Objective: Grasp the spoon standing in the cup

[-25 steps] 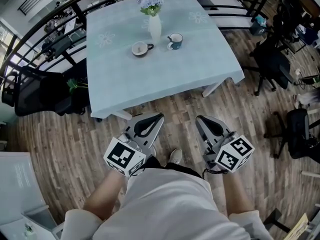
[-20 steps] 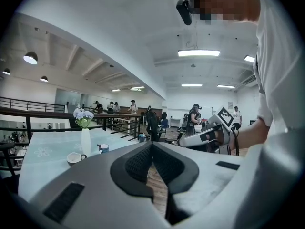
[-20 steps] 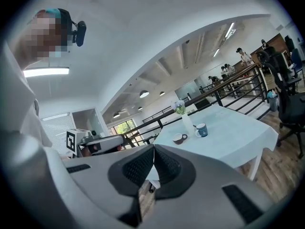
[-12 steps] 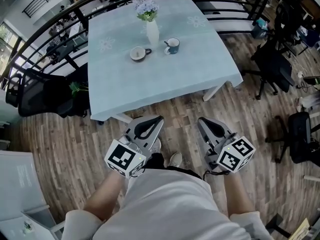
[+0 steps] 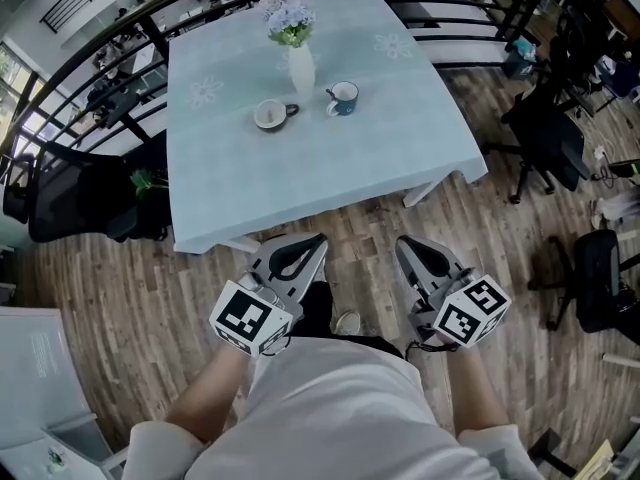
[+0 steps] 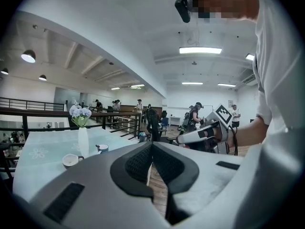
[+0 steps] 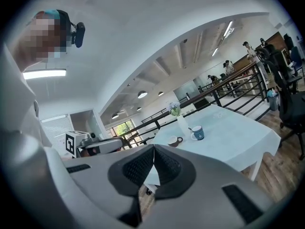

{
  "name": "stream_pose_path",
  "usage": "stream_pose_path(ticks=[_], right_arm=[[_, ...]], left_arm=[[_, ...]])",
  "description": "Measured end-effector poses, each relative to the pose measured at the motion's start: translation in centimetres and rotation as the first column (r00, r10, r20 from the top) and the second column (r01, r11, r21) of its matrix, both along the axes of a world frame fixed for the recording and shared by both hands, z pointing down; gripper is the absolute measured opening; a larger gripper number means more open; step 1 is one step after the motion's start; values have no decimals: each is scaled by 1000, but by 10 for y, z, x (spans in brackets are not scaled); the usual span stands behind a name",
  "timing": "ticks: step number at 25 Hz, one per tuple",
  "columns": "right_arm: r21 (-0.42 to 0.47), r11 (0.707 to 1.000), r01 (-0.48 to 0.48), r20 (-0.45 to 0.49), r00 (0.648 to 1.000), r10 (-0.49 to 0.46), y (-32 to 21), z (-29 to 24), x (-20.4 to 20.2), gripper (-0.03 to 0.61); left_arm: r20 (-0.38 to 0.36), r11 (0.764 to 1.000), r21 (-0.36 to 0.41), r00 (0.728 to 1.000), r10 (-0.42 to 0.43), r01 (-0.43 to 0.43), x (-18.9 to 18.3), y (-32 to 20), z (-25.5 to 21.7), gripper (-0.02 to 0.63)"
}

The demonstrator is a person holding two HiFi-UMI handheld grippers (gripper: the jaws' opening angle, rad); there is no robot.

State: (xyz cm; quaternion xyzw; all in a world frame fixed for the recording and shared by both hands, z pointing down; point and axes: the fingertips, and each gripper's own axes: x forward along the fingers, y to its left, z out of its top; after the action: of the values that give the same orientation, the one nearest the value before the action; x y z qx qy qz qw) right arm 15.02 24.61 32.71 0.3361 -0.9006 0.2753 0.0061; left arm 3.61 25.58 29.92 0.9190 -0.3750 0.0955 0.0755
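A person stands on the wood-plank floor at the near side of a counter draped in pale blue cloth, one gripper in each hand. The left gripper and the right gripper hang low in front of the body, side by side, each with its jaws pressed together on nothing. Well apart from both, toward the counter's far side, the spoon stands in a blue cup, its handle poking up at the cup's left rim. Just left of the blue cup rises a white vase of pale flowers; a white cup sits nearer and farther left. Black office chairs flank the counter.
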Motion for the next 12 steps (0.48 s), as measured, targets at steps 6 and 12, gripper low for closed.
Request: stream_pose_path(ticks=[6, 12], right_arm=[[-20, 1000, -9, -6, 1000, 8, -44, 11, -15, 21], [-43, 999, -20, -13, 1000, 20, -99, 20, -39, 21]], left_arm=[[-10, 1000, -19, 1000, 9, -9, -15, -49, 13, 20], [-23, 999, -40, 1000, 19, -20, -35, -107, 22, 20]])
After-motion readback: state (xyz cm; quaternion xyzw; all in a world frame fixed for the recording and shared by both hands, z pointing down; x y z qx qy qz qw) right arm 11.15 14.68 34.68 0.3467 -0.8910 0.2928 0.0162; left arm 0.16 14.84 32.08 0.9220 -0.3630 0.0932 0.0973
